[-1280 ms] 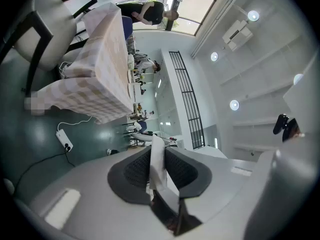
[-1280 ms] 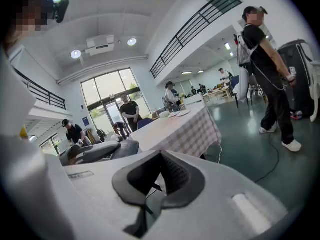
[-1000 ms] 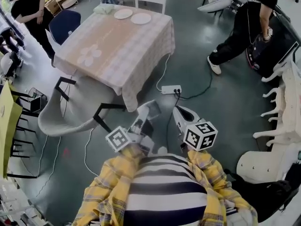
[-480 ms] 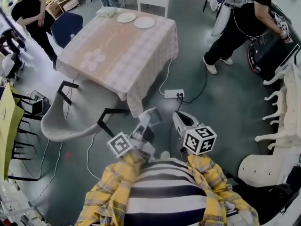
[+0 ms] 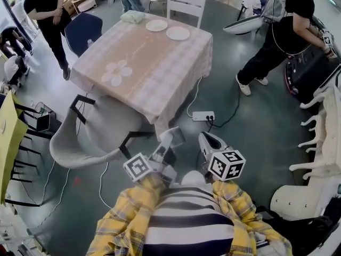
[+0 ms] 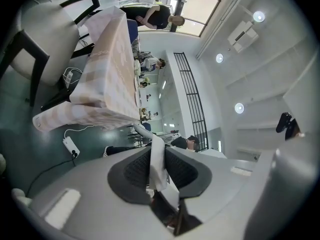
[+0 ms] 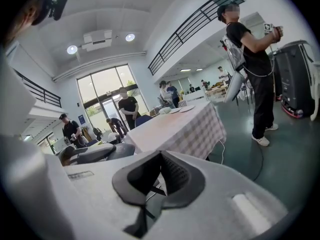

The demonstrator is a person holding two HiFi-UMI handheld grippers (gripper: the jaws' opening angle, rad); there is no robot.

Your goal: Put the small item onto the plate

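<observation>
Two white plates [image 5: 156,25] [image 5: 178,33] lie at the far end of a table under a checked cloth [image 5: 149,73]. My left gripper [image 5: 171,138] is held close to the body, short of the table's near corner. In the left gripper view it [image 6: 155,153] is shut on a small thin white item [image 6: 158,166] that stands up between the dark pads. My right gripper [image 5: 206,141] is beside it. In the right gripper view its jaws [image 7: 160,156] are shut with nothing in them, and the plates [image 7: 186,109] show far off on the table.
A grey chair [image 5: 101,127] stands at the table's near left side, a white chair [image 5: 185,4] at the far end, a blue one [image 5: 85,28] at the left. A power strip with cables [image 5: 203,116] lies on the floor ahead. People stand at the right [image 5: 282,25] and top left [image 5: 48,9].
The table, chair and power strip have shifted right and down in the head view and look nearer. Both grippers keep their place by the body, jaws unchanged.
</observation>
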